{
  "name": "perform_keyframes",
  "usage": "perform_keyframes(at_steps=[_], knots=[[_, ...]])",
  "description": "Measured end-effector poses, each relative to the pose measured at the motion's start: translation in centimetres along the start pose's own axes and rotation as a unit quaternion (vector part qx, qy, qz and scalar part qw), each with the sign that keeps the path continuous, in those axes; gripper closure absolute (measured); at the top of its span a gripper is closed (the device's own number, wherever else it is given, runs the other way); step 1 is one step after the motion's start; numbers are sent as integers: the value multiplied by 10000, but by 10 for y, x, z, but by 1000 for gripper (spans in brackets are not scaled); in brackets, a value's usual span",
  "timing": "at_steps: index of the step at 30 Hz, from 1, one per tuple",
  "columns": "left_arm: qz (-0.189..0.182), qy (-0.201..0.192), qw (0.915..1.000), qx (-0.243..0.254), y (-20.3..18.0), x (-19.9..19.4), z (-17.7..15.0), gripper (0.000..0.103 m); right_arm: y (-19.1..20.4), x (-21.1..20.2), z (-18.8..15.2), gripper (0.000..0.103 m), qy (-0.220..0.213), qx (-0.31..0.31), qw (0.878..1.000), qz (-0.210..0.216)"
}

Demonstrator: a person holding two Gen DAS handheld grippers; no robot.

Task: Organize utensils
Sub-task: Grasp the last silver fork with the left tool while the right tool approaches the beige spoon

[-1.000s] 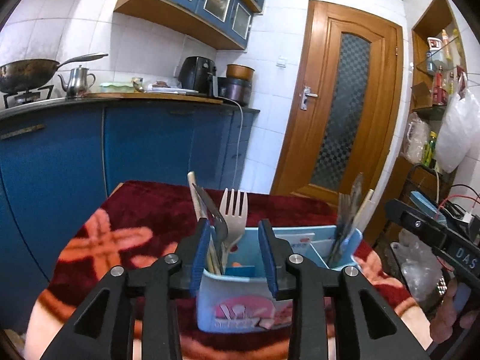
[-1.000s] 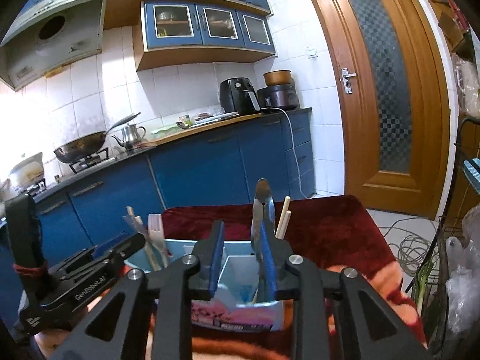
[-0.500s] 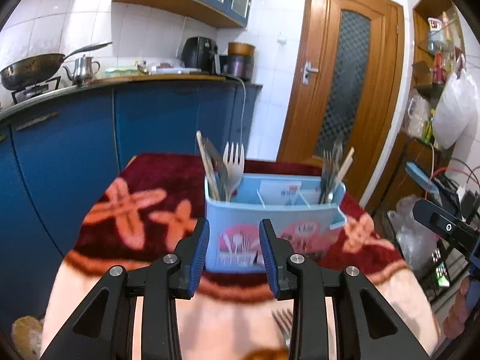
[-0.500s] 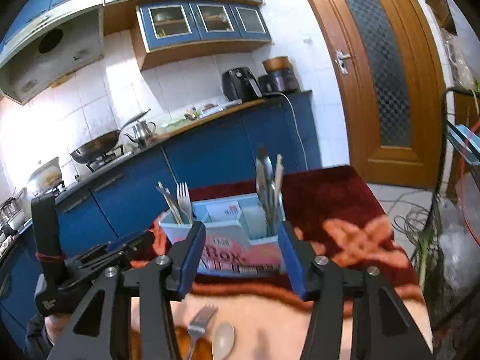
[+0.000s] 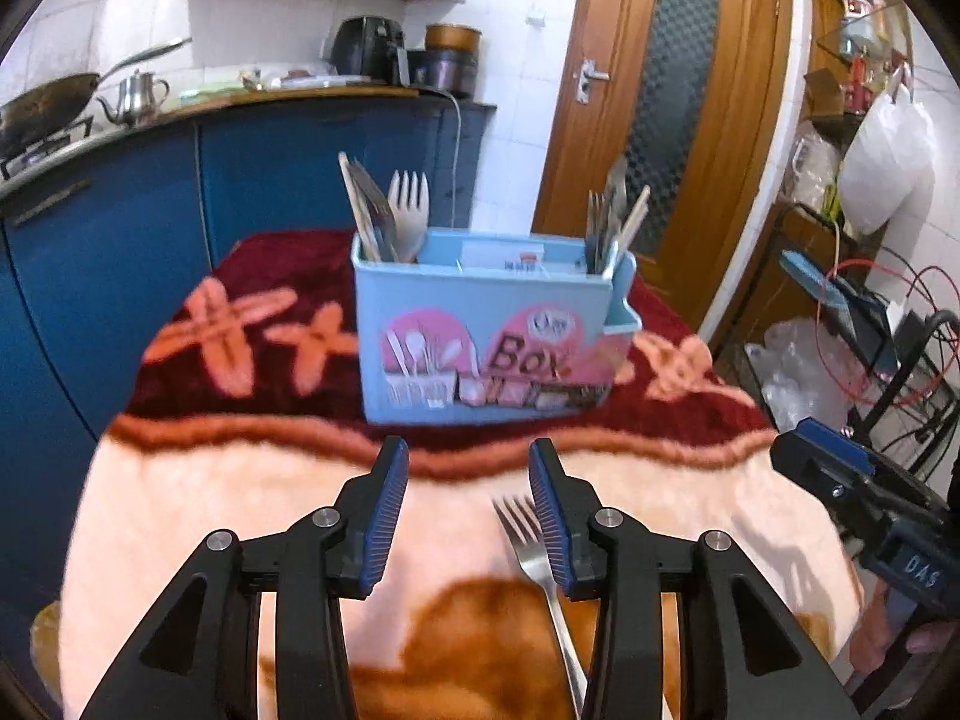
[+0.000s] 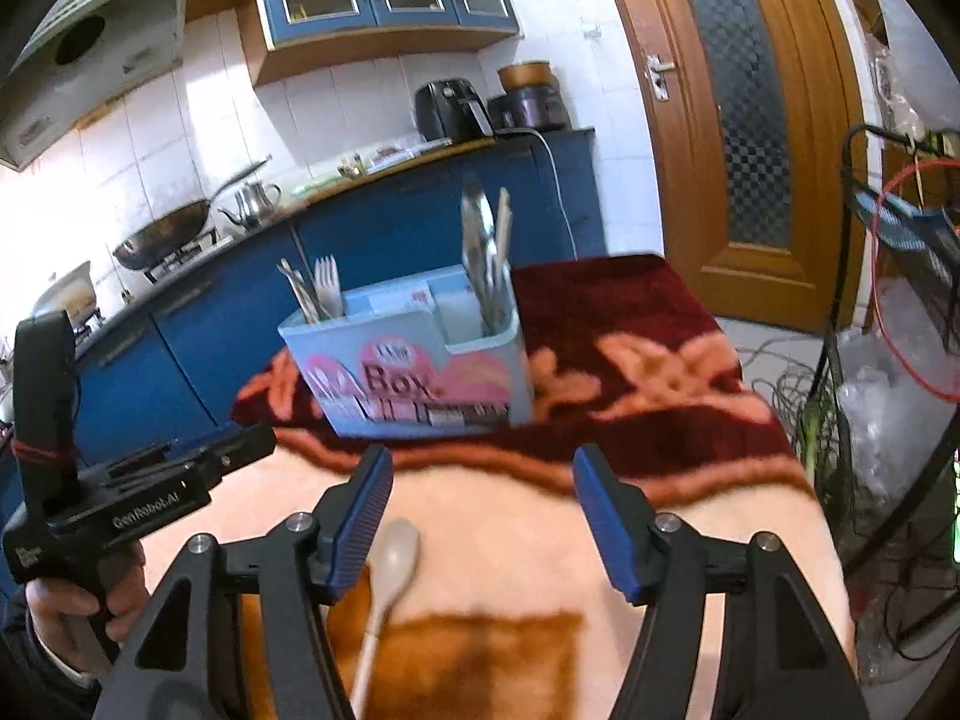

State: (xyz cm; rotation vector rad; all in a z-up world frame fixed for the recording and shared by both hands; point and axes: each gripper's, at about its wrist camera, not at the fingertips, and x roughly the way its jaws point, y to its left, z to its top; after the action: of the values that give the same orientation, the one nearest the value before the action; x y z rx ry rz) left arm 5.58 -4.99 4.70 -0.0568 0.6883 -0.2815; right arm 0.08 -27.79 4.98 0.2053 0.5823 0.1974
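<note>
- The left gripper (image 5: 468, 504) is standing low in the centre of its own view with its jaws spread and nothing between them; they have just been opening wider.
- A metal fork (image 5: 534, 564) is lying on the blanket (image 5: 210, 510) just beside that gripper's right-hand pad, tines pointing up the frame toward the box, handle running down under the finger.
- The right gripper (image 6: 483, 510) is sitting at the bottom centre of its own view, jaws spread wider than the left one's and also just opening, with nothing held.
- A pale spoon (image 6: 393, 564) is lying beside its left-hand pad, bowl toward the box, handle trailing to the lower edge of the frame.
- The light blue utensil box (image 5: 486, 330) is standing upright in the middle of both views, past the dark red band of the blanket.
- Its left end compartment is holding a white fork (image 5: 409, 210) and other pieces; its right end compartment is holding a bundle of cutlery (image 5: 606, 222) with a wooden stick.
- Judging by this, both hands are lining up for the next pickups, with the fork and spoon not yet sorted.
- The next move is likely calling for each gripper to shift sideways over its utensil, drop to the soft blanket, and close across the thin handle.
</note>
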Motion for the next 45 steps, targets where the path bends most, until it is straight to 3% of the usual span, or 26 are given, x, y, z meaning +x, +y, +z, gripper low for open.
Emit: perform_keyframes(at_steps=[9,21,25,33,36,41,45], knots=[[-128,535,9985,-48,-8,25,-20,60,-28,9,-26,37,227,239,9993,-184],[-678,1240,9889,-449,-7,63,-35,63,-49,16,-37,37,329,458,9982,-216],[-802,1193,9881,-549,-4,67,-34,72,-52,18,-37,37,365,468,9980,-236],[-1027,1245,9838,-774,2,67,-33,73,-51,21,-37,37,363,482,9980,-205],[-940,1220,9845,-842,5,63,-33,73,-50,21,-37,37,374,475,9980,-204],[-473,1152,9901,-641,5,56,-33,73,-46,22,-37,37,373,434,9982,-169],[-671,1290,9873,-636,6,55,-35,72,-45,21,-37,37,379,425,9983,-155]])
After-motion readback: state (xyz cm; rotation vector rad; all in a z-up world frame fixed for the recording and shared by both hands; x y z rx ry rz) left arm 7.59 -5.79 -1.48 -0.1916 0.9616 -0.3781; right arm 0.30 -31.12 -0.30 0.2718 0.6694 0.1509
